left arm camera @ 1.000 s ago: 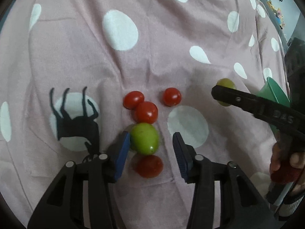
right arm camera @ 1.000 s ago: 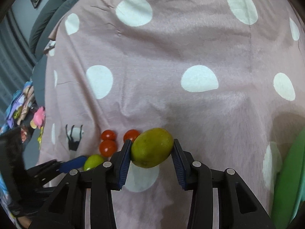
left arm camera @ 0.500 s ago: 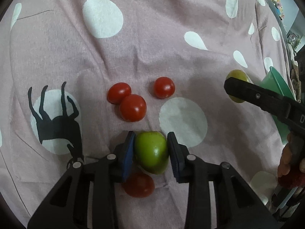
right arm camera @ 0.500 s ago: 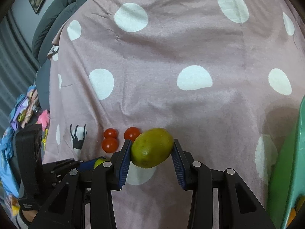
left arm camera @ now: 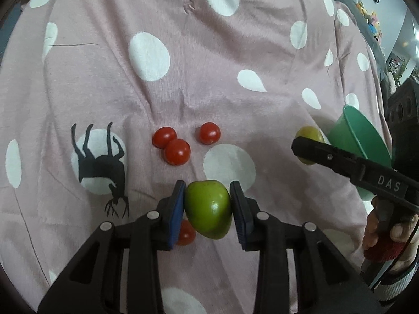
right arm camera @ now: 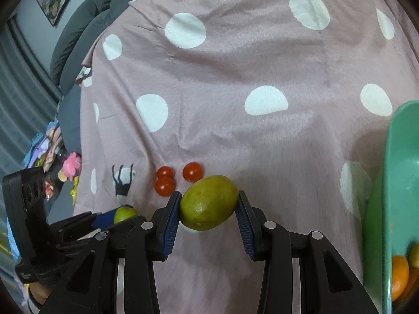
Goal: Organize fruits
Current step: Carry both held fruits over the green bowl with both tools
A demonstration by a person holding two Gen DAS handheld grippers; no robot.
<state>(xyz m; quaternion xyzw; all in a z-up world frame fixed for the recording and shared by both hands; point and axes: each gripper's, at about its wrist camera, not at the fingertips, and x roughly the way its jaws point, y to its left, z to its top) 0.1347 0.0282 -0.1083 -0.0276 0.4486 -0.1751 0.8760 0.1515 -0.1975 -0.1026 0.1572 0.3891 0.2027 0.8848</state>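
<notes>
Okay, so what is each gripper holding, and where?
Left gripper: green fruit, clamped across its sides. Right gripper: yellow-green mango, pinched at its two ends.

Soft, even indoor light falls from above on the pink spotted cloth, bright enough for clear colour and free of harsh glare. Small white highlights sit on the red tomatoes and on the green fruit in the left claw. Faint, blurry shadows lie under the fruit and beside the green bowl. Both views bulge like a fisheye, curving the cloth's spots toward dark, vignetted corners. The right view is slightly soft: the bowl's near rim and the oranges inside it are smeared.
</notes>
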